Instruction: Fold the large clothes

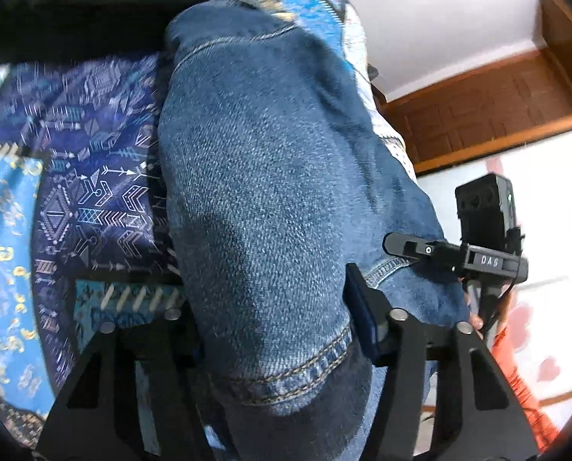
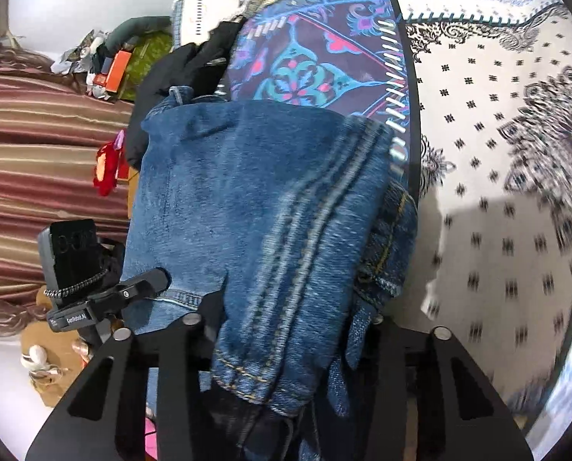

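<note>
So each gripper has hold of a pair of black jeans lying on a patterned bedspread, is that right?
Not quite: the jeans are blue denim, not black, as the left wrist view shows. Otherwise yes: left gripper and right gripper each clamp them over the patterned bedspread.
</note>
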Available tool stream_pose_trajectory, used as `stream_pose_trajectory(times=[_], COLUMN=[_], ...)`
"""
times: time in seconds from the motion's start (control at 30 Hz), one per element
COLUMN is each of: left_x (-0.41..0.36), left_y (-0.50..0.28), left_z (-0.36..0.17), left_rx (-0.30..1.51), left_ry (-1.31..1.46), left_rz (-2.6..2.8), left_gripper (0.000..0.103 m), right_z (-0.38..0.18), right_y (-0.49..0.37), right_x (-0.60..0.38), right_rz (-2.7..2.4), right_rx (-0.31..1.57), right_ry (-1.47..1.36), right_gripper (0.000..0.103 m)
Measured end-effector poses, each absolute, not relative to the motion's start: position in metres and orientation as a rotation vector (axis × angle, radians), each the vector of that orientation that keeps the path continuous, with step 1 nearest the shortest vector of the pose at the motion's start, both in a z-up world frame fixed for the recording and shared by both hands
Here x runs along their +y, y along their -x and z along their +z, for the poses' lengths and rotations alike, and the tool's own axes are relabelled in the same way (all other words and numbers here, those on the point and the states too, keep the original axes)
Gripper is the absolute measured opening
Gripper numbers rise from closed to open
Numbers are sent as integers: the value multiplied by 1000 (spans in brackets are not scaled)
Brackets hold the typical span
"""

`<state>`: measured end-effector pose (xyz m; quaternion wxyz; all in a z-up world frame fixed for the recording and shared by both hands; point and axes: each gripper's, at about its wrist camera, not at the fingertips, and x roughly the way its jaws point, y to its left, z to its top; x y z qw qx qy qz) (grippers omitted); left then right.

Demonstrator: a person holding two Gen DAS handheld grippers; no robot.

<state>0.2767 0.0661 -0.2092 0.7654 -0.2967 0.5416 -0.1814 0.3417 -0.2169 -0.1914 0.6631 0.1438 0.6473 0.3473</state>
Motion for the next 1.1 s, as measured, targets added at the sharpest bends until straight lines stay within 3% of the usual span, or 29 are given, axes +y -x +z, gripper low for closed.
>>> stream_pose_trajectory(times=[0.2,0.7,0.9,1.1], left_x=[49,145,201,256], left_y=[-237,-195,-239,-300], left_z=[-152,-14,7,-21], left_rx=[1067,725,703,744], left_ry=[527,451,426,439], left_rz=[-419,-348,-243,-187], left_gripper=[46,46,46,46], right_z=[-141,-21,-13,-36], right_y=[-311,-323,-374,-428], right_x=[-205,-115,-44,9], right_rz=[820,999,1038,1043], right_rx=[1325,994,946,967], right_ry=[-229,-159,-142,-128], right_gripper=[32,31,31,31])
